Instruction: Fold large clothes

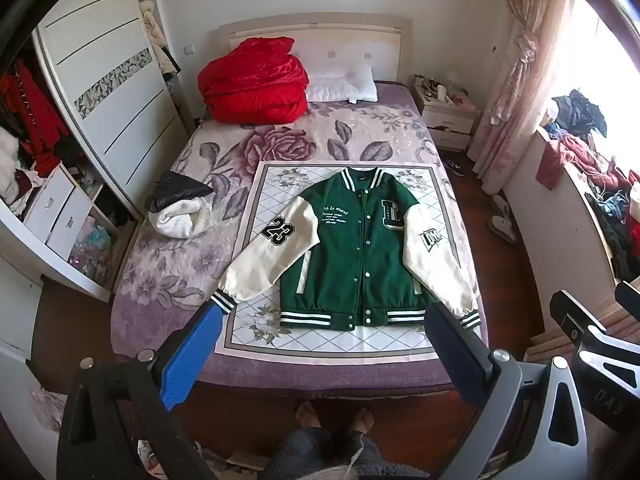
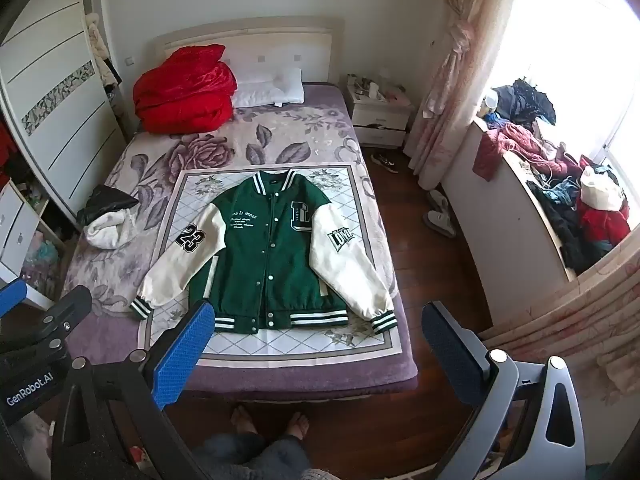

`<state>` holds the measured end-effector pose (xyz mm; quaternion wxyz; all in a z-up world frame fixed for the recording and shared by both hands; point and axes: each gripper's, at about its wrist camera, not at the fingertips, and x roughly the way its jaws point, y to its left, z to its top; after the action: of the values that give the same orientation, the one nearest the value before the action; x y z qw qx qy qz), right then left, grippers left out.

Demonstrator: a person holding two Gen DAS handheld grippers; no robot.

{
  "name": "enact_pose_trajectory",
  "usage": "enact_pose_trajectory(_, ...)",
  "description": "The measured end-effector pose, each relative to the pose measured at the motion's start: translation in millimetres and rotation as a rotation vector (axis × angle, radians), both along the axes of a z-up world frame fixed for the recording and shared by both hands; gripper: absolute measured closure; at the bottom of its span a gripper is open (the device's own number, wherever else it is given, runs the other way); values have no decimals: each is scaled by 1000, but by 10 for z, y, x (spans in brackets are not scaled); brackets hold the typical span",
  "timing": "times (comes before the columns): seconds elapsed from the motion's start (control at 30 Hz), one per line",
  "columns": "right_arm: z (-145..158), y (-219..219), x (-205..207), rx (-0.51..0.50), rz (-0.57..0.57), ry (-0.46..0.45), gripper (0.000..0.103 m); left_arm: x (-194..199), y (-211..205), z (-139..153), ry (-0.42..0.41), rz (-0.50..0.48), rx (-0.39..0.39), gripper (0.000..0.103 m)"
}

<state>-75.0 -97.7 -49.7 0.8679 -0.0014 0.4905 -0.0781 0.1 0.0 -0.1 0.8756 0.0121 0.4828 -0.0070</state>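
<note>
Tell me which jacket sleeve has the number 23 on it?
The sleeve lying on the wardrobe side carries the black 23 patch; the other sleeve shows a green word patch instead.

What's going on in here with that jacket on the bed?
A person stands at the foot of the bed holding a two-finger gripper in each hand, about to fold clothes. A green jacket with cream sleeves lies flat, snapped shut, on a patterned cloth, sleeves spread out. The left gripper and right gripper are both open, held above the near edge and not touching anything. No fold has been made yet.
</note>
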Motion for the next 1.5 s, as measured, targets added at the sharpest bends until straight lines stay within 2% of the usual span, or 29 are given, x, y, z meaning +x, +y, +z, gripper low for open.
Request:
enact_pose_trajectory(1.27,53,13,-6,4,4,-11,0,-4,1,4,-16,-4,1,0)
enact_pose_trajectory(1.37,55,13,-6,5,4,-10,0,26,86,103,-16,-4,1,0)
enact_pose_trajectory(1.5,57,7,-10,2,4,-10,0,22,76,93,-17,-2,1,0)
